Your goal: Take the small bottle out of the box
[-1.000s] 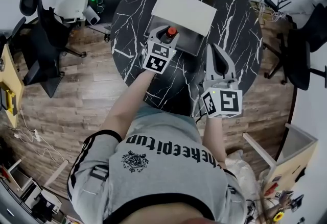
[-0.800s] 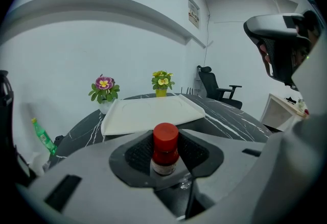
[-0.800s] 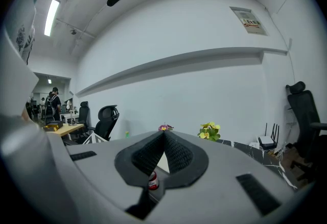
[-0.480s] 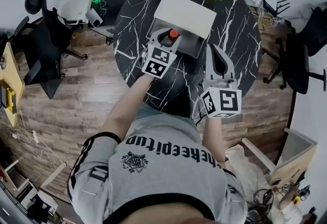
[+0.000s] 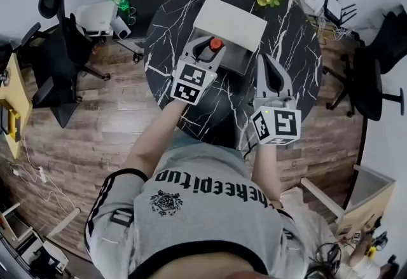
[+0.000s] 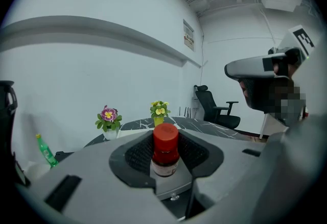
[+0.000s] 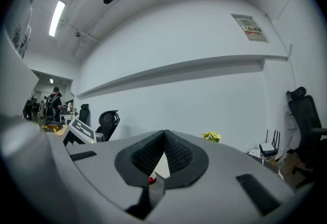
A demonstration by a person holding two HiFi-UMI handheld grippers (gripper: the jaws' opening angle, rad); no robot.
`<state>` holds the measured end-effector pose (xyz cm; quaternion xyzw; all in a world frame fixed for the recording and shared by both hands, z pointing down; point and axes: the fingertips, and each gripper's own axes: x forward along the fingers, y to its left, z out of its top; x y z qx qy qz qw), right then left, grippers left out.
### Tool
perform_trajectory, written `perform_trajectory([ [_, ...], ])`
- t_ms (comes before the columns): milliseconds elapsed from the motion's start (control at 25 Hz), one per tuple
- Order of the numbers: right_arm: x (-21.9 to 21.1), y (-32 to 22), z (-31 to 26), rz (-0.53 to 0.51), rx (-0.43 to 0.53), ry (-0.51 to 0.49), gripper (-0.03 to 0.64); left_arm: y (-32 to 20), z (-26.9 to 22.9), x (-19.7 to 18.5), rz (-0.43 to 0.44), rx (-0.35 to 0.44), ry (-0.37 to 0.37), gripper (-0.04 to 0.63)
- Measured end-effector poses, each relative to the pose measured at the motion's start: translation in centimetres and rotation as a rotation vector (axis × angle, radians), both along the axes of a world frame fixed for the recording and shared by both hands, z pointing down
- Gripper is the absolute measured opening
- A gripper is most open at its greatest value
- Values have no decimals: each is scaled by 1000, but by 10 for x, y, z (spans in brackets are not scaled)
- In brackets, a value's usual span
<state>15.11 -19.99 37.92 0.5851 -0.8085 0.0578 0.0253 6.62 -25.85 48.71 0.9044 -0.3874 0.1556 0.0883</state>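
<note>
The left gripper [image 5: 206, 50] is clamped on the small bottle [image 6: 165, 149], with its pads on the body below the red cap. The right gripper [image 5: 264, 65] hovers at the bottle's 4 o'clock, jaws together and empty. The open box [image 5: 245, 63] sits at the bottle's 2 o'clock. The lift likely goes best with the bottle kept upright, raised straight up, then drawn clear of the rim toward 7 o'clock.
</note>
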Motion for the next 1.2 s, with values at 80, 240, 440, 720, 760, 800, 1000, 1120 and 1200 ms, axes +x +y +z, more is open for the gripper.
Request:
perform_trajectory([
  [80, 0, 2, -4, 1, 7, 3, 2, 3, -7, -2, 1, 11, 9, 143],
  [240, -4, 6, -11, -7, 21, 18, 2, 11, -30, -7, 0, 37, 38, 143],
  [440, -6, 12, -22, -6, 47, 28, 2, 19, -54, -14, -10, 66, 68, 143],
  [720, -10, 21, -35, -4, 76, 34, 2, 36, -85, -23, 0, 113, 80, 141],
  [760, -10, 22, -37, -3, 80, 33, 2, 38, -89, -23, 3, 124, 77, 141],
  [800, -10, 23, -39, -2, 85, 33, 2, 40, -93, -24, 4, 135, 75, 143],
  [1000, -10, 30, -50, 3, 114, 36, 2, 50, -113, -31, -19, 177, 76, 141],
  [1120, -8, 35, -57, 11, 129, 39, 2, 56, -125, -35, -27, 195, 86, 141],
  [1200, -8, 37, -60, 17, 139, 40, 2, 58, -133, -38, -29, 205, 101, 141],
])
